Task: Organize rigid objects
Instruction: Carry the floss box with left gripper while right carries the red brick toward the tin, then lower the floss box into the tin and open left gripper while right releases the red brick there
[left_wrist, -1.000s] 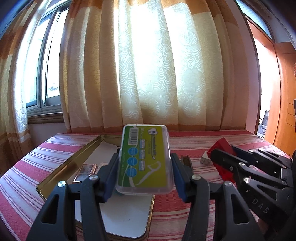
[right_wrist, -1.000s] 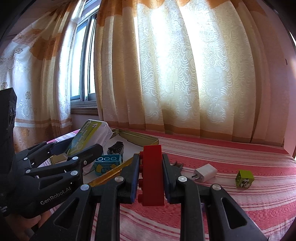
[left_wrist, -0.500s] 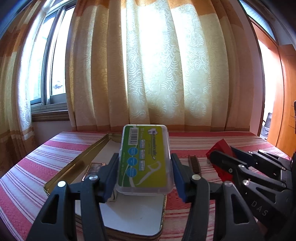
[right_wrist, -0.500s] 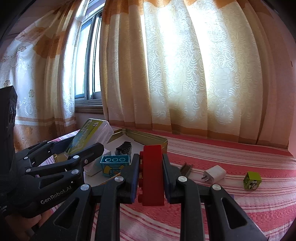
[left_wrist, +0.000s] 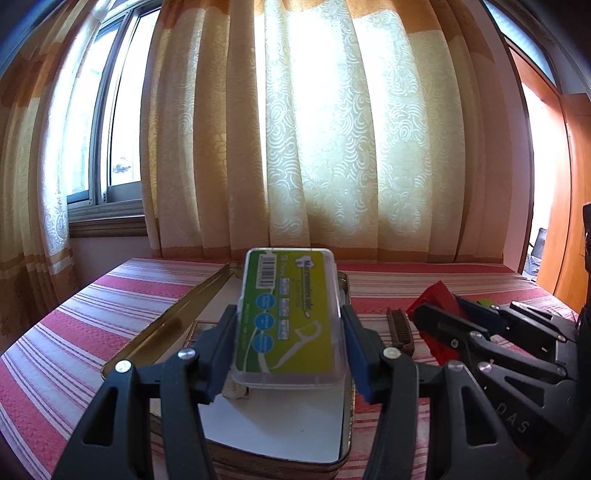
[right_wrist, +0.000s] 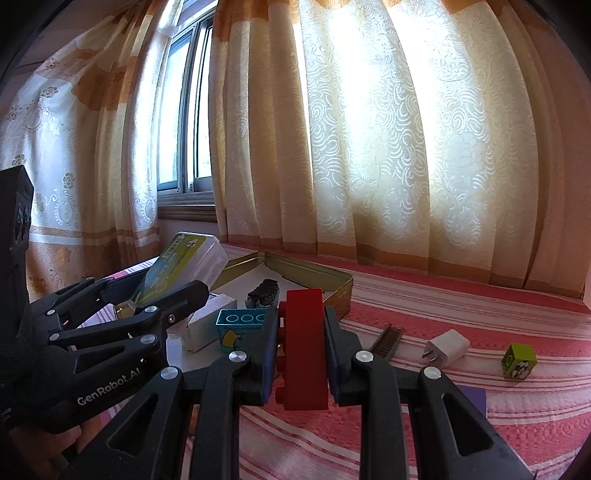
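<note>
Your left gripper (left_wrist: 288, 332) clamps a dental floss pick box (left_wrist: 290, 314) above the gold tin tray (left_wrist: 162, 325). Your right gripper (right_wrist: 301, 354) clamps a red building brick (right_wrist: 304, 347) upright, just right of that tray; a white charger (right_wrist: 447, 347) lies farther right.

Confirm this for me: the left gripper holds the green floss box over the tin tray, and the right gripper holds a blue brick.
One thing is wrong: the brick in the right gripper is red, not blue. The right wrist view shows the red brick clamped there; the blue brick sits in the tin tray. The left gripper does hold the green floss box over the tray.
</note>
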